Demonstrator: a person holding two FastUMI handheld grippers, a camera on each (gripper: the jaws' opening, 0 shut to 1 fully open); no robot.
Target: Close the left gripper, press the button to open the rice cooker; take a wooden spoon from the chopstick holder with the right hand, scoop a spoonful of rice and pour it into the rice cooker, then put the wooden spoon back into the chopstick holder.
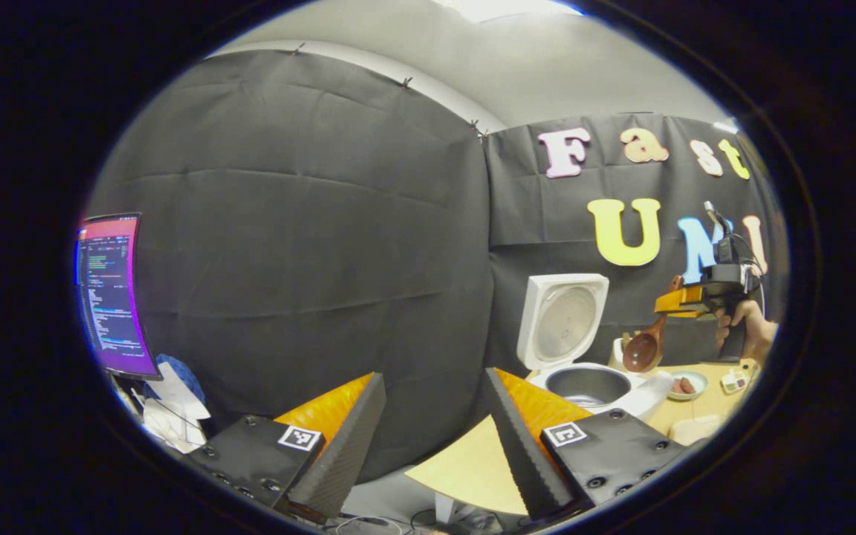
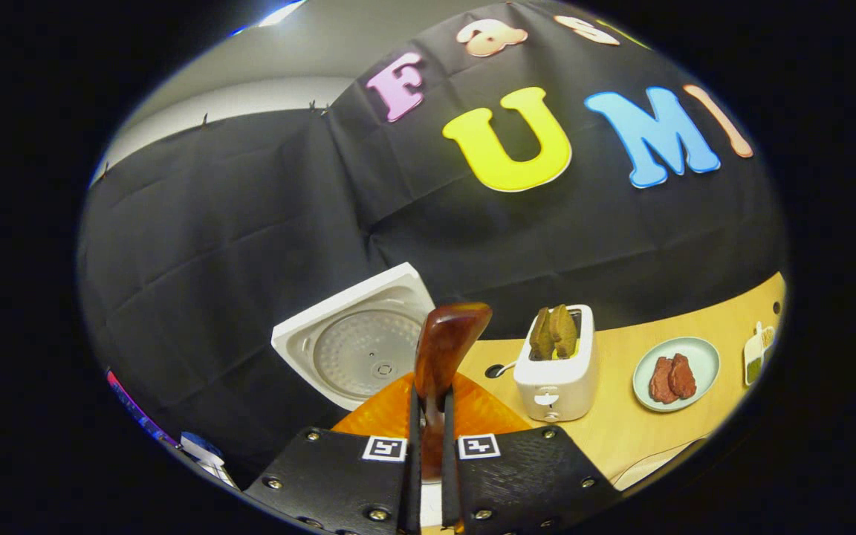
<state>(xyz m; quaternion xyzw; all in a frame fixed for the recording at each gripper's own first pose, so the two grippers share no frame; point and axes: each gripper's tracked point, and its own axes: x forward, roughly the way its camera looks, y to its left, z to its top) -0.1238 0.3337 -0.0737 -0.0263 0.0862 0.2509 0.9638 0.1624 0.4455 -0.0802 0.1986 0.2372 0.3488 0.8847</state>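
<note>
Cooker (image 1: pixel 584 371): lid up, pot ahead-right of the left gripper (image 1: pixel 428 438), whose jaws stand apart | right gripper (image 2: pixel 428 461): jaws clamped on the spoon (image 2: pixel 443 357), handle end jutting beyond them, bowl hanging above cooker | judged: opening and pickup done; whether the pour is done, cannot tell; return to the holder left.

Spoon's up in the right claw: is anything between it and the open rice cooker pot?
Nothing visible. In the left gripper view the wooden spoon, held by the right claw, hangs beside the rice cooker, whose lid stands open behind the pot, not over it. The toaster stands off to the side.
</note>
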